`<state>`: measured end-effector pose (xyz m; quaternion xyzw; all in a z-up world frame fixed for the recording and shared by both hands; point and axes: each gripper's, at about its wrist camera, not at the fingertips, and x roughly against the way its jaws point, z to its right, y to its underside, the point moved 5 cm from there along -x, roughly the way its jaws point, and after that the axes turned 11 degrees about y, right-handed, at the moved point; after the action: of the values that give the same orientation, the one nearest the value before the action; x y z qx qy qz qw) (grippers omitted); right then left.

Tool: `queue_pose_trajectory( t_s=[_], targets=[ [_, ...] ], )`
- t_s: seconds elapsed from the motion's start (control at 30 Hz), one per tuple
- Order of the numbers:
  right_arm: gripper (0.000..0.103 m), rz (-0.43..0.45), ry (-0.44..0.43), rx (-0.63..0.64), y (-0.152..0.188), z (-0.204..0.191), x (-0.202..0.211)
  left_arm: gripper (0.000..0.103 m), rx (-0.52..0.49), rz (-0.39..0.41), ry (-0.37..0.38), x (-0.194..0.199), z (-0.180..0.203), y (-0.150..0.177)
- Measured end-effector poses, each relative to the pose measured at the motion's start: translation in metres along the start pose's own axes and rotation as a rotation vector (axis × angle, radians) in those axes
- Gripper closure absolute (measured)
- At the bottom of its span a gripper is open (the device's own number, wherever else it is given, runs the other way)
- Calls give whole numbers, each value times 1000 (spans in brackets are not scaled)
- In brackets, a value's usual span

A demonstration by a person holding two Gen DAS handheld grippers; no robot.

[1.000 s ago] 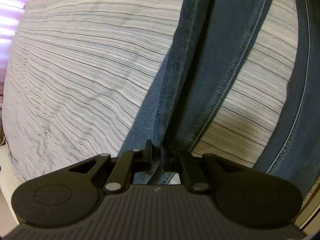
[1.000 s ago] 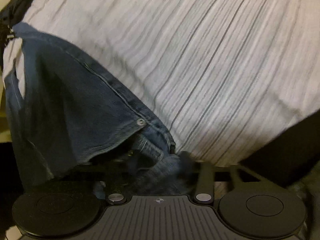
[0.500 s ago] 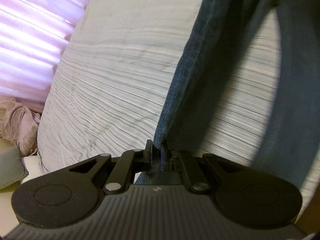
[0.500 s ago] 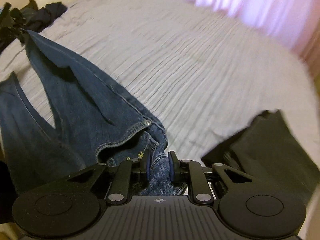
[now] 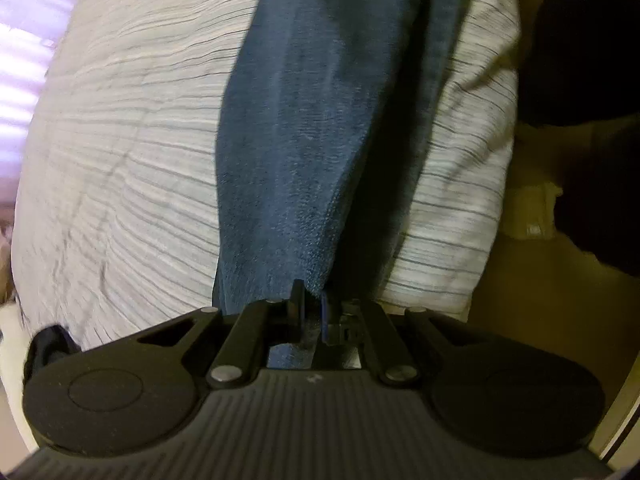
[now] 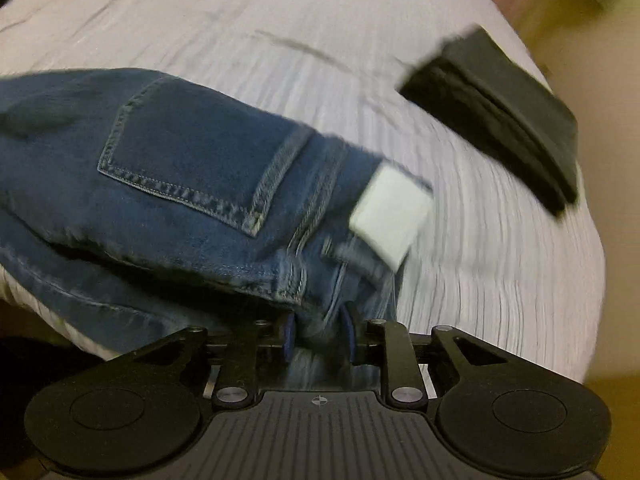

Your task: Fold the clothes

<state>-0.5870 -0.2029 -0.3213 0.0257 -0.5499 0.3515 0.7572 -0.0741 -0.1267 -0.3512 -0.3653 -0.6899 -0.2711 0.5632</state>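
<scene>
Denim fills the middle of both views: a pair of blue jeans (image 5: 304, 128) is stretched over a bed whose striped grey bedspread (image 5: 120, 152) takes up the left of the left wrist view. At the lower centre of that view the left hand-held gripper (image 5: 310, 312) is pinched tight on the end of a trouser leg, which runs up from it to the top of the frame.

In the right wrist view the jeans (image 6: 172, 168) lie across the left and centre, back pocket (image 6: 192, 152) and a white waistband label (image 6: 390, 212) facing up. At lower centre the right hand-held gripper (image 6: 318, 334) is clamped on a bunch of waistband denim; its jaws have just been opening a little, yet cloth sits pressed between the pads. At the upper right a dark garment (image 6: 504, 116) rests folded near the bed's edge.

One piece looks finished, then. The jeans seem only partway: held at both ends and not yet laid into a flat stack, so the folds along their length are probably what remains.
</scene>
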Motion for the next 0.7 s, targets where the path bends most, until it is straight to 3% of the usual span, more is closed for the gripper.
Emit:
queue_pose_trajectory(
  t_s=[0.07,0.1,0.13,0.33,0.47,0.5,0.53,0.6,0.7],
  targets=[
    [66,-10,-33,-149,12,10,10,98,41,7,-1,7,-9,-3],
    [43,-21,-57,-250,16,19,11,98,59,8,0,13,-12,-6],
    [29,-25,-93,-371,22,27,13,98,76,5,3,14,-15,-7],
    [29,36,-434,-1200,58,63,-22,98,86,-61,29,10,-22,-11],
    [29,82,-588,-1579,67,69,-65,98,34,-114,31,9,-21,-17],
    [37,73,-595,-1633,69,72,-73,98,31,-114,24,12,-22,-18],
    [84,63,-574,-1639,68,78,-75,98,29,-113,17,16,-24,-19],
    [86,59,-533,-1629,65,91,-76,98,32,-97,2,26,-27,-20],
    [87,167,-482,-1449,52,113,-44,98,44,-57,-4,41,-27,-19]
  ],
)
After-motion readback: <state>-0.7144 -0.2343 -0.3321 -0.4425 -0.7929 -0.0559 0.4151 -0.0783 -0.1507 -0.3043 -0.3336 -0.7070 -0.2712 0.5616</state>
